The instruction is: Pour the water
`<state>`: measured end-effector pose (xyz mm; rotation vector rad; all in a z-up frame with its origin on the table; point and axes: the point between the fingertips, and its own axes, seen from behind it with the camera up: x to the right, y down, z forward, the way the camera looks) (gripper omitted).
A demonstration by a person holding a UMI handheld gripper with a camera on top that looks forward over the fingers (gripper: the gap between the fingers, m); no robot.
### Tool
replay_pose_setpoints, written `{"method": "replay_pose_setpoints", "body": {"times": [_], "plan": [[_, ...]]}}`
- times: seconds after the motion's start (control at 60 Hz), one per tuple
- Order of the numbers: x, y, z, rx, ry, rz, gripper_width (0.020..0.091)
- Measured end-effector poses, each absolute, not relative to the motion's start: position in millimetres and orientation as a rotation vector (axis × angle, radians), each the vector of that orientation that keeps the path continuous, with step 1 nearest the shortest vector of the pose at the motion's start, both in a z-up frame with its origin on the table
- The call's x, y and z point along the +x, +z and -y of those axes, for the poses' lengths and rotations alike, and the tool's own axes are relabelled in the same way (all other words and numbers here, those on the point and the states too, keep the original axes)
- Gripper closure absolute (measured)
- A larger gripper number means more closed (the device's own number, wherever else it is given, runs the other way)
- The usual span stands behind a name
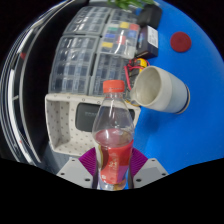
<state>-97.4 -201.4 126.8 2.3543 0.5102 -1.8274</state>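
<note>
item: clear plastic bottle (113,140) with an orange-red cap, holding pink-red liquid in its lower part; upper part looks clear.
bottle position: near, upright, standing between the two fingers and rising ahead of them; its cap sits just below and left of the cup's mouth.
gripper (113,172): at the near end of the scene, fingers set either side of the bottle's lower body.
fingers: the magenta pads (88,160) lie against the bottle's sides, left and right, with no gap to be seen; clamped on the bottle.
cup (160,89): white, tilted on its side with the open mouth facing left and near; just right of and beyond the bottle cap; whether it touches the bottle cannot be told.
surface: blue table top (196,75) under the cup and to the right.
box (72,113): cream, with a speckled face, left of and behind the bottle.
far left: pale ribbed or gridded container (85,60), contents unclear.
far: dark device (150,40) with yellow markings, and a red round object (180,42) to its right on the blue surface.
</note>
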Motion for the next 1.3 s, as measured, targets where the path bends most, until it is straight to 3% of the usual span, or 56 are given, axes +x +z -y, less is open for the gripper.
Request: {"method": "replay_pose_setpoints", "body": {"times": [0.35, 0.617, 0.783, 1.05, 1.133, 1.3], "plan": [[-106.4, 161.4, 193.5, 2.107, -1.626, 0.020, 0.0701], [-97.7, 162.1, 188.7, 2.117, -1.579, -0.025, 0.0702], [-90.0, 177.7, 177.4, 2.203, -1.725, -0.410, 0.0698], [-108.0, 245.7, 84.4, 2.360, -2.126, -1.234, 0.0689], [-110.8, 249.0, 50.3, 2.434, -2.174, -1.480, 0.0691], [-118.6, 225.0, -29.0, 2.629, -2.102, -1.973, 0.0680]]}}
